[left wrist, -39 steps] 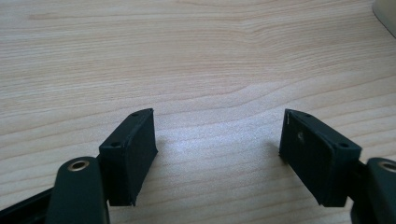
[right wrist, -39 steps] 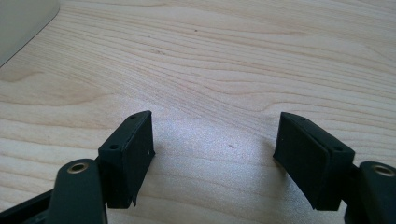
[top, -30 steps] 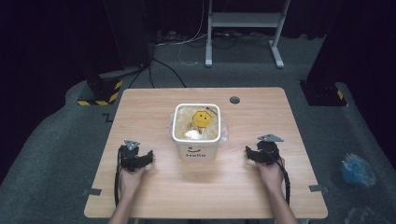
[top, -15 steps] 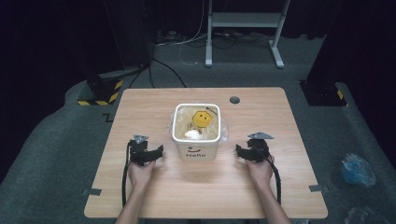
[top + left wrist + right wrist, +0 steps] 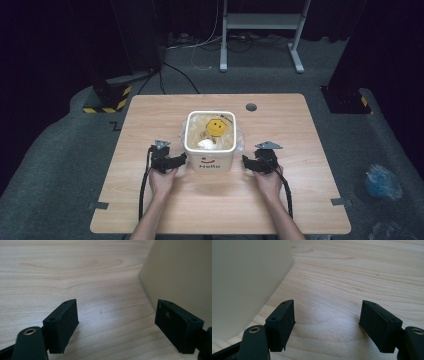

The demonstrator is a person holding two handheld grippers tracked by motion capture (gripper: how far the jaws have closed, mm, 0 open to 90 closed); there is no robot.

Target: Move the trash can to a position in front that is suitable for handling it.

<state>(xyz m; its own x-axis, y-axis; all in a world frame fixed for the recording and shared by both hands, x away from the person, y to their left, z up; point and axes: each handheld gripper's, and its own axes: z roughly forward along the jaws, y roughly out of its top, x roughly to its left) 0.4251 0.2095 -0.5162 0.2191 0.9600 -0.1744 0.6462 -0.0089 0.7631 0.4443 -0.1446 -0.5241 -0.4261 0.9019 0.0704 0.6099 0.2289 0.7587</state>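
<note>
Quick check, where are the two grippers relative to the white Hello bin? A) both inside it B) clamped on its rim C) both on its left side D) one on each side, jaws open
D: the left gripper and right gripper flank the bin, each with jaws spread and nothing between them.

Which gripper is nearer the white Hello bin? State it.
Left, narrowly. The left gripper has its jaw tips right at the white bin's left wall; the right gripper sits just off its right wall, a small gap showing.

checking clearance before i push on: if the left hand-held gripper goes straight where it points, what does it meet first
Probably the white bin: the left hand-held gripper, jaws open, has its wall just ahead of one jaw. Depth is unclear.
</note>
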